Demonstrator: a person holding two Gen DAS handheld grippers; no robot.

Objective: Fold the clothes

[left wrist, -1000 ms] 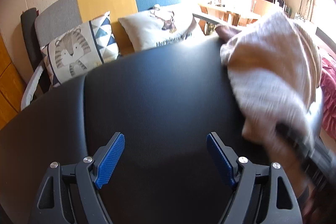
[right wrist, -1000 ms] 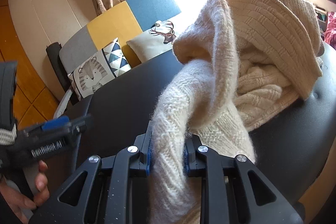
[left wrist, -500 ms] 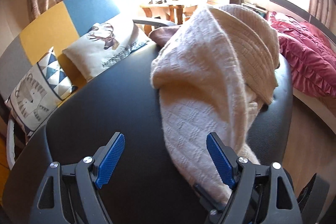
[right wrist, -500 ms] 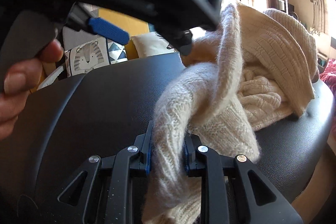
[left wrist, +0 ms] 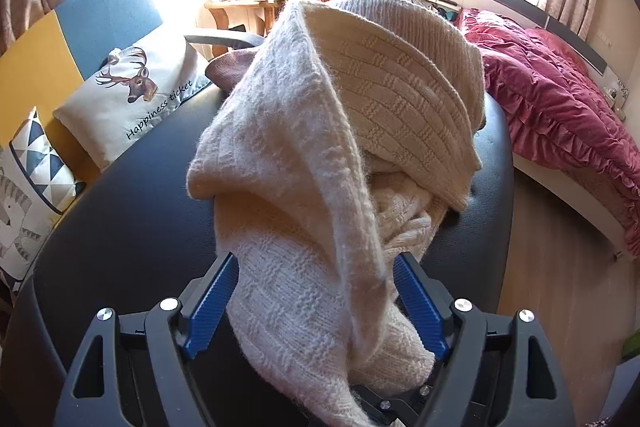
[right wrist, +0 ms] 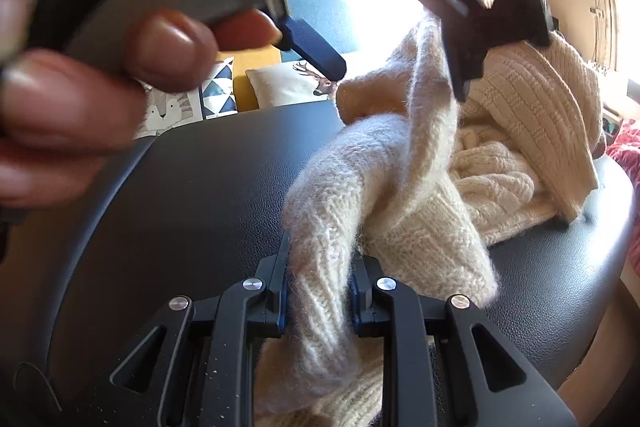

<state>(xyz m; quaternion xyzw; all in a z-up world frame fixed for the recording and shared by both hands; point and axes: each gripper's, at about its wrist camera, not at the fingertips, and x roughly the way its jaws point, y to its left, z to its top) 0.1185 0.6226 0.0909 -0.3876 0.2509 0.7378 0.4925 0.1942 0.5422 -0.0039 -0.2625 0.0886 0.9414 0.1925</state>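
**Cream sweater bunched on the black surface, one tool gripping it**

The cream knit sweater point(left wrist: 344, 155) is lying in a rumpled heap toward the far right edge of the black padded surface point(left wrist: 132, 227), with a ribbed panel draping over the top of the pile and a thick, fuzzy length of it trailing toward the near edge. No flat panel, squared edge or tidy stack is showing anywhere, so by my reading the folding is far from finished: the garment is needing to be spread and smoothed before any clean fold can be made.

The right tool point(right wrist: 318, 295) is clamping the trailing length of knit between its blue pads, the fabric twisting into a rope just above the grip. The left tool point(left wrist: 316, 303) is standing wide apart, with the same hanging length sitting between its fingers but not being pinched. In the right wrist view, a hand point(right wrist: 80, 95) is holding the left tool's handle close to the lens.

Beyond the surface, a deer-print cushion point(left wrist: 136, 95) is resting on a sofa at the left, and a red ruffled quilt point(left wrist: 560, 99) is covering a bed at the right.
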